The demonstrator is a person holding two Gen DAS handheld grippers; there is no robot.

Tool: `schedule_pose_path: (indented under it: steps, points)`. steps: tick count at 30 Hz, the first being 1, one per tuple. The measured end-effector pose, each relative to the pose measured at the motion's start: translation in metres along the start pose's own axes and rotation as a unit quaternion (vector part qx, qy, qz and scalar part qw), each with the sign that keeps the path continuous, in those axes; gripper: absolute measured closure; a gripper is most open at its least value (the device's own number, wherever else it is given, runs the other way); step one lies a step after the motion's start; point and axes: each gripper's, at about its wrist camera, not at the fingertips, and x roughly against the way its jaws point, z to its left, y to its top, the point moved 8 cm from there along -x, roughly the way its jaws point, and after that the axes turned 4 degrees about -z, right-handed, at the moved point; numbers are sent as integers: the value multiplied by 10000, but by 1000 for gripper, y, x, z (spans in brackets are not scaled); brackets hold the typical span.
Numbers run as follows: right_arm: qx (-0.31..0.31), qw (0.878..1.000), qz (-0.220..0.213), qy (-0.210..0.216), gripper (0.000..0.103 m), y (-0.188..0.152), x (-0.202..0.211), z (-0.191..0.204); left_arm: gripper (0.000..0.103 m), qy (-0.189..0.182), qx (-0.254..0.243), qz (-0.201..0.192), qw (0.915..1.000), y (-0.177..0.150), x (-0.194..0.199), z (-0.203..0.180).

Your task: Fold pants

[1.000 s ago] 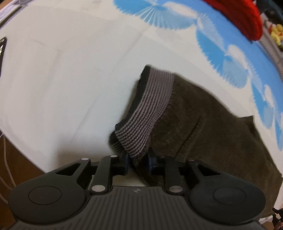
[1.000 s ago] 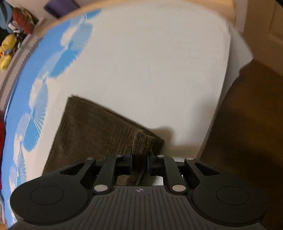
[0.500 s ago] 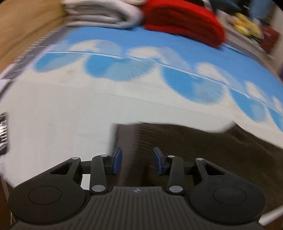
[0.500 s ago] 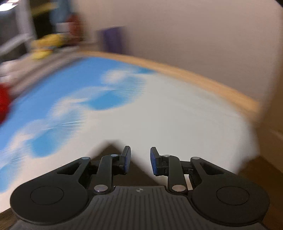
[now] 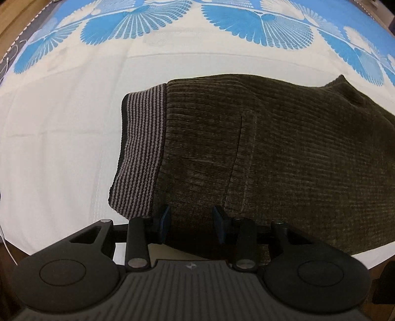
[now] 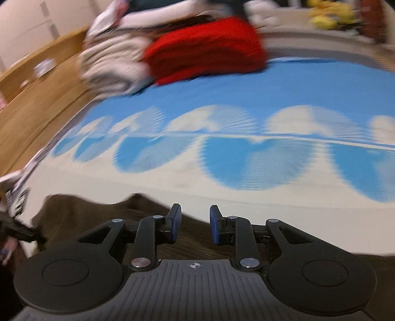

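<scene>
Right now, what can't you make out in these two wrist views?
- Pants, left wrist view: the near edge is hidden behind the left gripper; the right end is cut off by the frame.
- Pants, right wrist view: the near part is hidden behind the right gripper.
- Red stack and pale stack, right wrist view: motion blur, so the number of items is unreadable.

- A home bedroom, by the look of it: a bed (image 5: 61, 138) fills both views, spread with a white sheet printed with blue fan shapes.
- Folded laundry sits at the bed's far end: a red stack (image 6: 207, 49) beside a pale stack (image 6: 111, 66), both blurred.
- A wooden bed frame (image 6: 39, 98) runs along one side.
- Yellow soft toys (image 6: 328, 14) lie beyond the bed, too blurred to identify.
- Dark corduroy pants (image 5: 284, 153) lie flat on the sheet.
</scene>
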Motion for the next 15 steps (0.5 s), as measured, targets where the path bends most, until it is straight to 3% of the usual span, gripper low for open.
schedule_pose_path:
  steps: [3,8,15]
  points:
    - [175,9991,263,297,67,2,-35,47,61,49,-113,17,9999,0,1,-4]
    - [397,9944,738,643,58,-2,-110,90,61,8,-179,25,9998,-2,1,-6]
    - [1013,9830,1460,460,56,-28,-173,110,61,-162,-254,-8,9995,-1,0,-2]
